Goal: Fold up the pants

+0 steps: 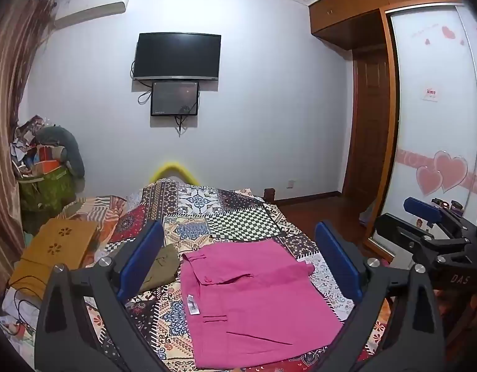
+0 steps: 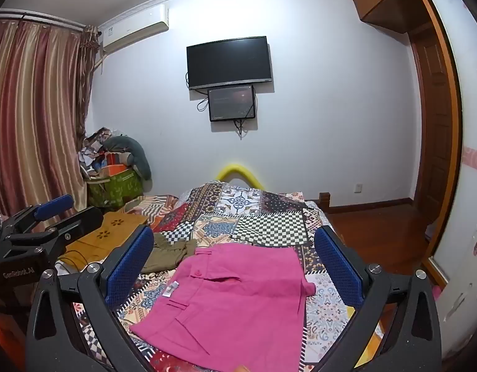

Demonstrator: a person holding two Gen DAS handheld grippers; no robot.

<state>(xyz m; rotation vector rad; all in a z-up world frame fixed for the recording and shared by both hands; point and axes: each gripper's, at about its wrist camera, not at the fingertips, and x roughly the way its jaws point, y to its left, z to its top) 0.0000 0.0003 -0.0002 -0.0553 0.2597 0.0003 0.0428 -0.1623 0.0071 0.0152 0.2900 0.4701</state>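
Pink pants [image 1: 254, 300] folded, flat mid-bed, w/ bare quilt [image 1: 238, 217] toward far edge. Left gripper [image 1: 238, 266] & right gripper [image 2: 235, 266] jaws wide, empty. Curtain [image 2: 33, 108] fully seen in right view only.

The bed [image 1: 238, 214] is spread with a patchwork cover of checks, florals and tile prints. Pink pants [image 1: 254, 303] lie folded flat on its near end, waistband and label toward the left. Just beside them, to the left, sits a crumpled olive garment [image 1: 159, 266]. Farther left an ochre board [image 1: 57, 248] with flower cut-outs rests on the bed, a dark cable [image 1: 24, 297] trailing over its near edge.
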